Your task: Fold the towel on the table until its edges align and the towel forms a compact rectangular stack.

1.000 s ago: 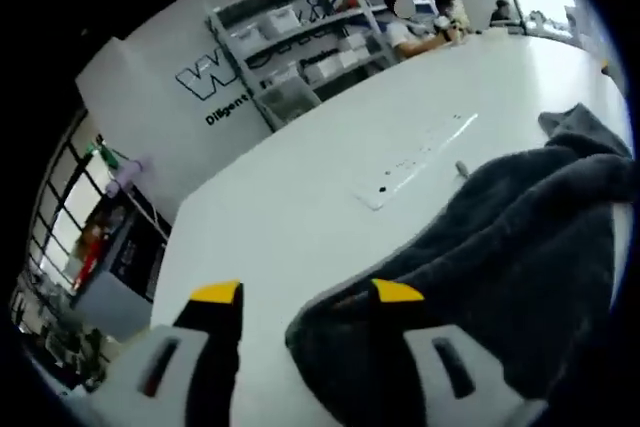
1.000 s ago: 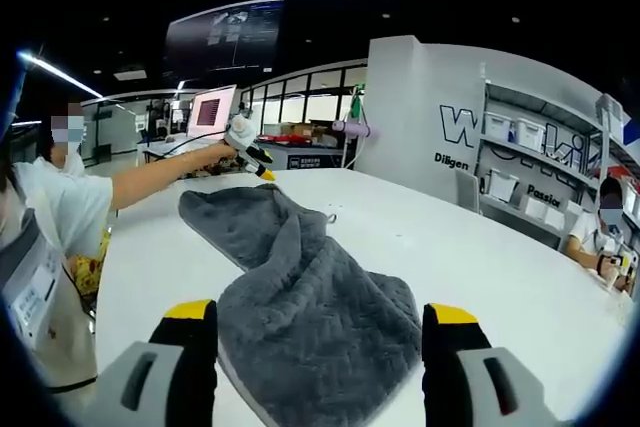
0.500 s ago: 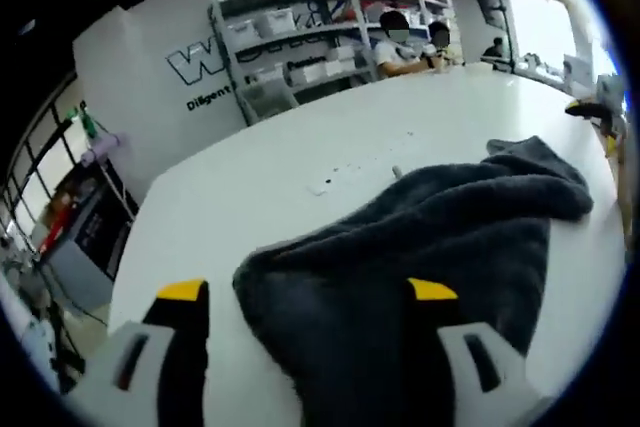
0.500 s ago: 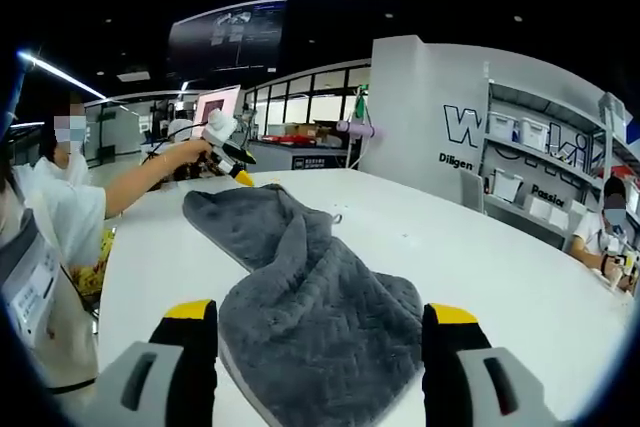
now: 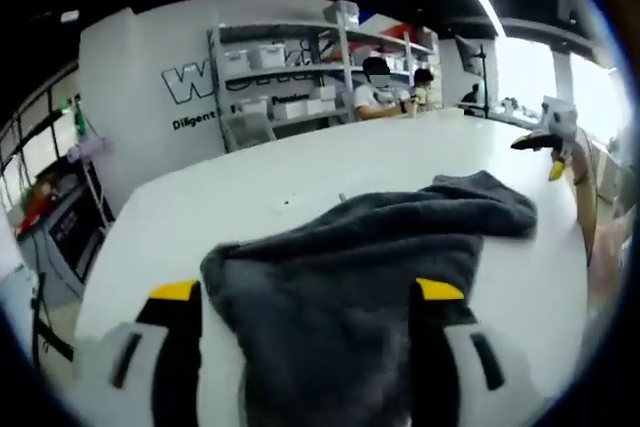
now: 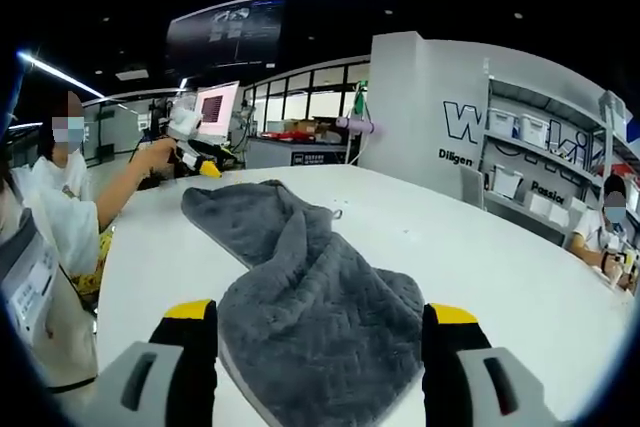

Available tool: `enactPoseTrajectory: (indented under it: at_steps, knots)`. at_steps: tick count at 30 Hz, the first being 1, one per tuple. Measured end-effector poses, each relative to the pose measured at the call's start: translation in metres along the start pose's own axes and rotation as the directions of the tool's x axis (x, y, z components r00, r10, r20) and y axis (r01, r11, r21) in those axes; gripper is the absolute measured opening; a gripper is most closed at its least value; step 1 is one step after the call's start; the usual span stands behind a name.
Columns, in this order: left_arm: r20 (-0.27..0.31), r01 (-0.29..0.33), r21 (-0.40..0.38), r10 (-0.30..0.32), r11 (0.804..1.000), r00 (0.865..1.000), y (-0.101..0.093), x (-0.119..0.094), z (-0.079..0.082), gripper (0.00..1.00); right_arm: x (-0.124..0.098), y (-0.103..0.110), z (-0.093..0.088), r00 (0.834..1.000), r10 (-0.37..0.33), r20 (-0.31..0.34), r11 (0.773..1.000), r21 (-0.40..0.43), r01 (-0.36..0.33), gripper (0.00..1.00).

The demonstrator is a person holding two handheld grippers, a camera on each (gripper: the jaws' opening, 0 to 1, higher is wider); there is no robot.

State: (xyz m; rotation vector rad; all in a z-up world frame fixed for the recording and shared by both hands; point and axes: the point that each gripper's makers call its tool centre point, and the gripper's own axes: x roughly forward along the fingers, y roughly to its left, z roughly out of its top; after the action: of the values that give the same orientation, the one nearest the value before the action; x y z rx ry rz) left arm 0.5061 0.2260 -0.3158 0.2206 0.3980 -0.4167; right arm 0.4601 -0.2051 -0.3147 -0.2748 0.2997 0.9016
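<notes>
A dark grey towel (image 5: 350,277) lies crumpled in a long strip on the white table (image 5: 300,177). My left gripper (image 5: 307,292) is open, its yellow-tipped jaws wide apart on either side of the towel's near end. At the towel's far end, off to the right, the right gripper (image 5: 552,152) is held above the table. In the right gripper view the towel (image 6: 310,297) runs away from me across the table (image 6: 480,267). My right gripper (image 6: 320,312) is open and straddles its near, bunched end. The left gripper (image 6: 195,159) hovers in a hand just left of the towel's far end.
The person (image 6: 50,207) holding the grippers stands at the table's left edge. White shelves with bins (image 5: 280,57) line the lettered wall, and people (image 5: 375,97) sit at the table's far end. Bare tabletop lies on both sides of the towel.
The left gripper has drawn back to the left from the towel's far end, and its view has swung so the towel sits between its jaws. The right gripper has held still.
</notes>
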Motion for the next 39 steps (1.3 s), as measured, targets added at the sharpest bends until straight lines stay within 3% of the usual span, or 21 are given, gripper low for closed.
enactPoseTrajectory:
  at_steps: [6,10,17,24,32,39]
  knots:
    - [-0.013,0.008,0.013,-0.008,1.0,1.0,-0.011,-0.015,-0.018,0.92,0.006,-0.001,-0.006,0.999,-0.009,-0.032,1.0,-0.006,0.009,0.88]
    - [0.024,0.045,-0.005,-0.045,0.999,0.999,-0.024,-0.022,-0.018,0.96,0.006,-0.001,-0.007,0.999,-0.009,-0.037,1.0,-0.006,0.009,0.88]
    - [0.127,0.133,0.015,-0.134,0.991,0.983,-0.057,-0.032,-0.004,0.99,0.011,0.001,-0.01,0.999,-0.011,-0.047,1.0,-0.027,0.01,0.91]
    - [0.11,0.243,0.067,-0.249,0.968,0.962,-0.097,-0.028,-0.01,0.99,0.015,-0.003,-0.013,0.998,-0.015,-0.057,1.0,-0.018,0.014,0.92]
    - [0.124,0.275,0.075,-0.282,0.959,0.951,-0.104,-0.029,-0.013,1.0,0.018,0.0,-0.016,0.997,-0.012,-0.078,0.999,-0.042,0.008,0.96]
    - [0.134,0.275,0.083,-0.284,0.958,0.949,-0.101,-0.033,-0.014,0.99,0.023,-0.001,-0.016,0.996,-0.005,-0.09,0.998,-0.065,0.0,0.98]
